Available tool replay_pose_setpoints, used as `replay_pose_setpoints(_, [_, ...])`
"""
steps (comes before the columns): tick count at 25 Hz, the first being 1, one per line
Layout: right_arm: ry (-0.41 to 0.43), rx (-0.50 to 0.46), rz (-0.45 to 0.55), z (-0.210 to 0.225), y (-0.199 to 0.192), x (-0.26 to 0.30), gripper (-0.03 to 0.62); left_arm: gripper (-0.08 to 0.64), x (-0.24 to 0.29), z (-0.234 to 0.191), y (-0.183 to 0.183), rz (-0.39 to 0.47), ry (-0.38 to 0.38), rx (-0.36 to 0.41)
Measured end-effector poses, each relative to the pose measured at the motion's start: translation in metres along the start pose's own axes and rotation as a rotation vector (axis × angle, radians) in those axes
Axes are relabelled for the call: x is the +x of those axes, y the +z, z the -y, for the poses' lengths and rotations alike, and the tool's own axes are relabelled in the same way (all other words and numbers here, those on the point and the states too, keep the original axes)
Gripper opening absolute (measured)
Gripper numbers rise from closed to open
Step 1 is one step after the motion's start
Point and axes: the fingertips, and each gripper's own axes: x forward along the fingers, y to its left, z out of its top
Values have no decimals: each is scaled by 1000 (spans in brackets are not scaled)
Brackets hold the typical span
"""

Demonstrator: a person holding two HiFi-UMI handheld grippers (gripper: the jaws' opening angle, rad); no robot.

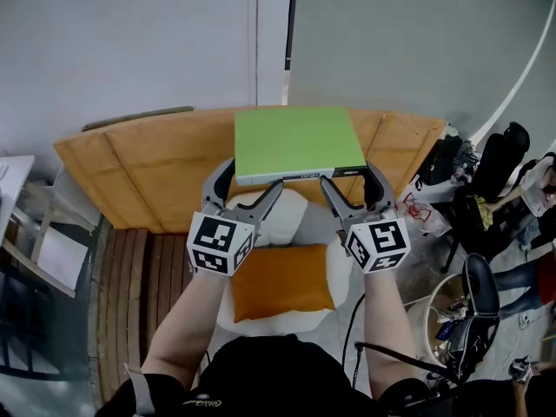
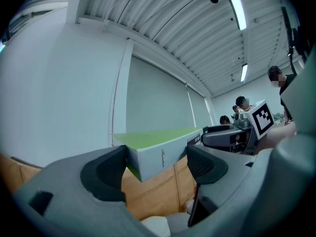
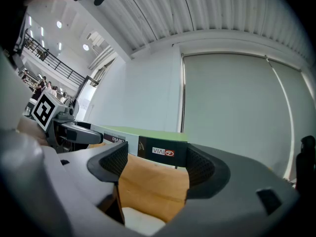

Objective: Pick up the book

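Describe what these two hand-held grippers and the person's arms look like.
The left hand-held gripper and right hand-held gripper are both grey, each with two curved jaws lined with dark textured pads. Behind the jaws, each carries a white cube printed with black square markers. The person wears a black top; the forearms are uncovered.

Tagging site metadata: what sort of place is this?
Probably a large industrial-style hall used as a shared workspace: a ribbed metal ceiling with strip lights, a railed upper walkway, and other people nearby.
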Motion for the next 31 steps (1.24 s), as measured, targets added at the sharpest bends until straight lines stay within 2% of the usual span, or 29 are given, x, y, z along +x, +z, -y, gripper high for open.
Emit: replay_pose_setpoints(31, [-2, 11, -20, 7, -15, 9, 359, 376, 13, -3, -13, -26, -3, -8])
